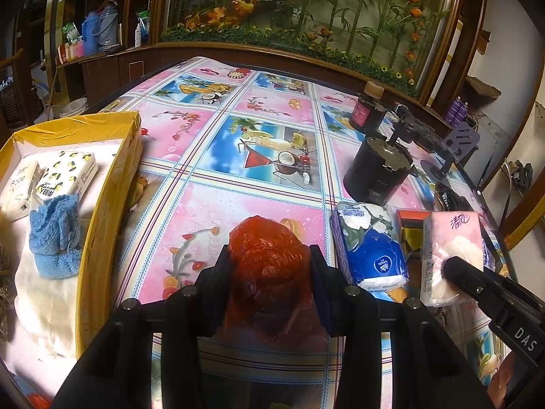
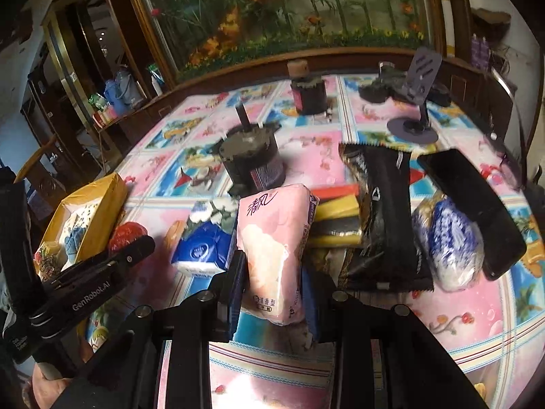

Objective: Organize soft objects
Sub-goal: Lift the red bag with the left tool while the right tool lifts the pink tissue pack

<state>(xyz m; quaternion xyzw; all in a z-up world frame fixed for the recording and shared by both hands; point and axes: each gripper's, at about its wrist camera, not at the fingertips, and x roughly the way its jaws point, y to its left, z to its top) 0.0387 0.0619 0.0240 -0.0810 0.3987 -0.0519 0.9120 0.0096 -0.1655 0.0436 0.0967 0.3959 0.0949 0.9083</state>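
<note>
Red crinkled plastic bag (image 1: 269,262), bunched into a ball, sits pinched between the two black fingers of the left gripper (image 1: 269,272), whose jaws press against its sides above the patterned tablecloth (image 1: 211,156). To its right on the cloth lies a blue-and-white tissue pack (image 1: 371,248). Just beyond that, the right gripper (image 2: 272,283) has its jaws clamped on the lower part of a pink tissue pack (image 2: 276,248), which stands upright between the pads. Whether the pack's bottom touches the cloth is hard to tell from either view.

Left of the red bag stands a yellow box (image 1: 109,184), open at the top. Inside it rest two small tissue packs, one with a lemon print (image 1: 68,173) and one white (image 1: 18,187), with a blue knitted cloth (image 1: 56,238) in front of them on a white towel (image 1: 44,293).

Right of the pink pack, touching one another in a cluster, lie a yellow-and-black sponge (image 2: 337,218), a black snack wrapper (image 2: 385,214), a blue-and-white bundle in clear film (image 2: 449,242) and a black phone (image 2: 473,208). Farther back stand a dark motor (image 2: 252,160) and a purple phone stand (image 2: 419,99).
</note>
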